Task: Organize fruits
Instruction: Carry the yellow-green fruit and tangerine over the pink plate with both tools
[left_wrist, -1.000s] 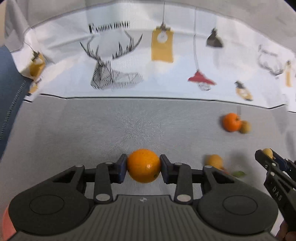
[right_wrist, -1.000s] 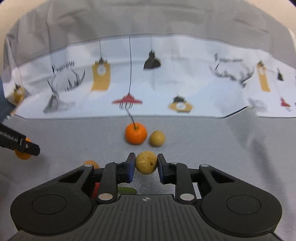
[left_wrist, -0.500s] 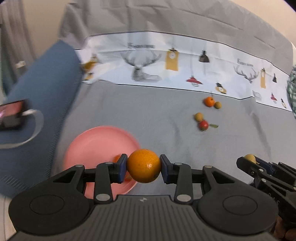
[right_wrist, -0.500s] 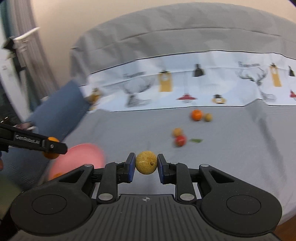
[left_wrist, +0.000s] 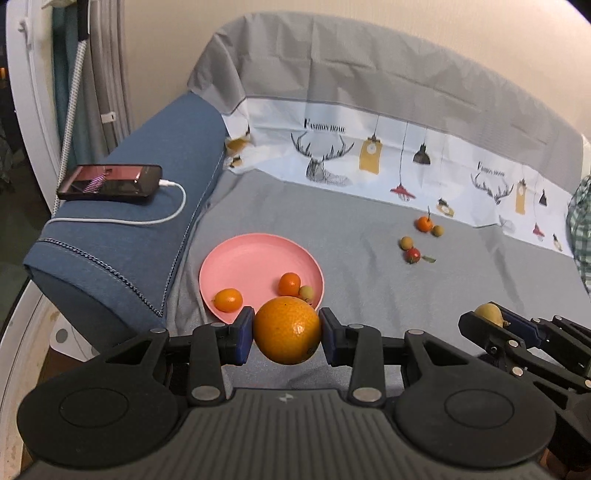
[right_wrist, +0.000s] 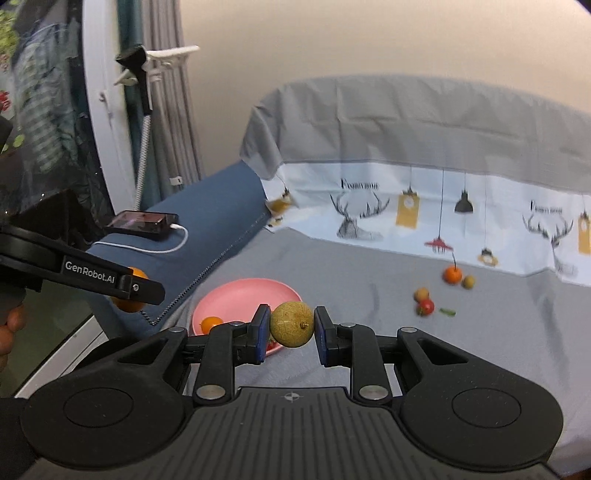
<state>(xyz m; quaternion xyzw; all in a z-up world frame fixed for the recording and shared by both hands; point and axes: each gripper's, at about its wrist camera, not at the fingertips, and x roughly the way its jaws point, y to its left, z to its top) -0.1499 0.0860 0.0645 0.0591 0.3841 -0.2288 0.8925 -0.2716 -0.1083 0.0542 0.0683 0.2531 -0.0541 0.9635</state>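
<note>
On the grey fabric-covered sofa seat (left_wrist: 332, 229), beside the blue padded armrest (left_wrist: 147, 206): one round pink plastic plate (left_wrist: 240, 258), holding three small fruits, namely an oval orange kumquat (left_wrist: 228, 299), a small round orange citrus (left_wrist: 289, 283) and a pale yellow-green berry-sized fruit (left_wrist: 306, 292) touching it.

Left gripper (left_wrist: 287, 334): clamped on a large round orange (left_wrist: 287, 329), both blue pads pressed against its sides; carried in the air near the plate's near edge.

Right gripper (right_wrist: 291, 330): clamped on a small round tan-brown fruit with a rough skin (right_wrist: 291, 324), likewise in the air, to the right of the plate.

Still loose on the seat, well apart from the plate: a small stemmed tangerine (left_wrist: 424, 223) with a small tan fruit (left_wrist: 438, 230) touching it; nearby, another small tan fruit (left_wrist: 406, 242) just beside a small red fruit (left_wrist: 413, 254) and a green leaf (left_wrist: 429, 259).

On the armrest: a black smartphone (left_wrist: 110, 182) with a white charging cable (left_wrist: 147, 220).

Step in hand, as judged: transport of two fruits to the plate, with about half the collection left. The next move calls for bringing each gripper low over a bare part of the plate, clear of the fruits already there, and releasing gently, since round fruit may roll off the shallow rim.
</note>
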